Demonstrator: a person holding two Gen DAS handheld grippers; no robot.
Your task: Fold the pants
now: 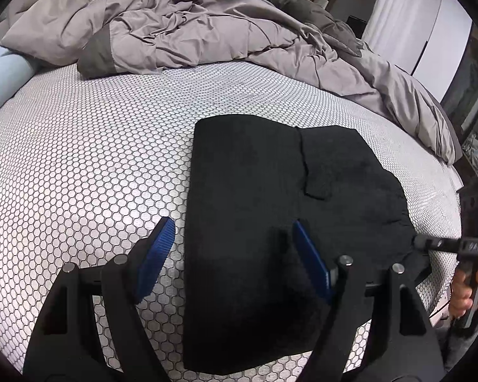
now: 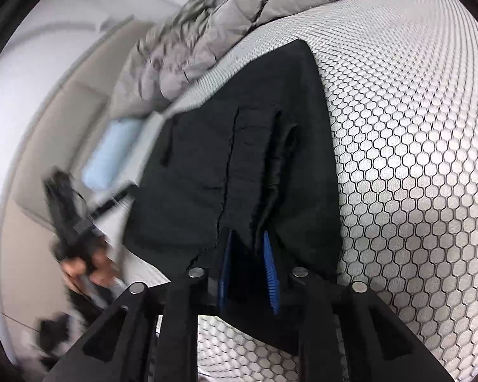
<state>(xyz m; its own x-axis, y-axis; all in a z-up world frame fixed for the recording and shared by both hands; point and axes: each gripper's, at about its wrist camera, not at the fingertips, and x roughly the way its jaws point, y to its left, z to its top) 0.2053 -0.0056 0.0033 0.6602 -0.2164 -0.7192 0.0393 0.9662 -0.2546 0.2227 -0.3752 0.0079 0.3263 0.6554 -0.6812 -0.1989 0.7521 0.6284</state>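
Blue-padded black left gripper (image 1: 231,248) hangs with jaws spread wide over the near left edge of the folded black pants (image 1: 271,222), gripping nothing.
From the left wrist view, one blue pad (image 1: 156,251) sits over the white honeycomb-patterned mattress cover (image 1: 95,159) and the other over the dark cloth, which lies flat on the bed in a folded slab; a crumpled grey-brown duvet (image 1: 207,31) is heaped at the far side, and the person's hand (image 1: 465,289) holds the other tool at the right rim. From the right wrist view, the right gripper (image 2: 248,248) has its jaws narrowly parted with a fold of the black pants (image 2: 239,159) between the pads; whether they press the cloth I cannot tell. A pale blue pillow (image 2: 111,156) lies blurred at left.
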